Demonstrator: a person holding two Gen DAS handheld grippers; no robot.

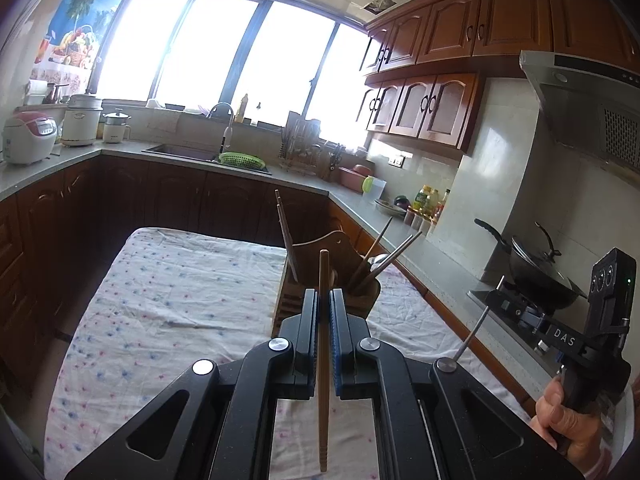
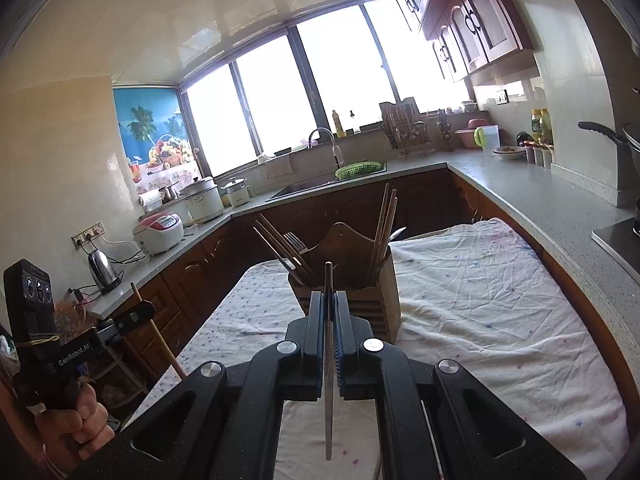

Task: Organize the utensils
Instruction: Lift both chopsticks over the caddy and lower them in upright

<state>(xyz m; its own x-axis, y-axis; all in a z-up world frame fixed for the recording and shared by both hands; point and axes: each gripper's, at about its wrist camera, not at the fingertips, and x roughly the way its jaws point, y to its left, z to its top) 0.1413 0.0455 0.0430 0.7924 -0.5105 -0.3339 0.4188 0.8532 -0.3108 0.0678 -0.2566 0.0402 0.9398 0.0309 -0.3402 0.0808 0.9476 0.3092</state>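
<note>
My left gripper [image 1: 324,294] is shut on a wooden chopstick [image 1: 323,420], held upright between the pads, just in front of the wooden utensil holder [image 1: 346,258]. The holder stands on the cloth-covered table [image 1: 168,300] with chopsticks and a spoon in its compartments. My right gripper [image 2: 329,296] is shut on a thin metal chopstick [image 2: 328,420], likewise upright and close to the holder [image 2: 384,300]. In the right wrist view the holder holds chopsticks on both sides, a fork and a spoon. Each view shows the other gripper at its edge, held by a hand: the right gripper [image 1: 504,300] and the left gripper [image 2: 140,314].
A grey counter [image 2: 520,192] wraps round the table, with a sink [image 1: 180,152], a green basket [image 1: 242,160], rice cookers [image 1: 30,138], a kettle [image 2: 104,270] and bottles [image 1: 426,200]. A lidded wok [image 1: 536,264] sits on the stove at the right. Brown cupboards hang above.
</note>
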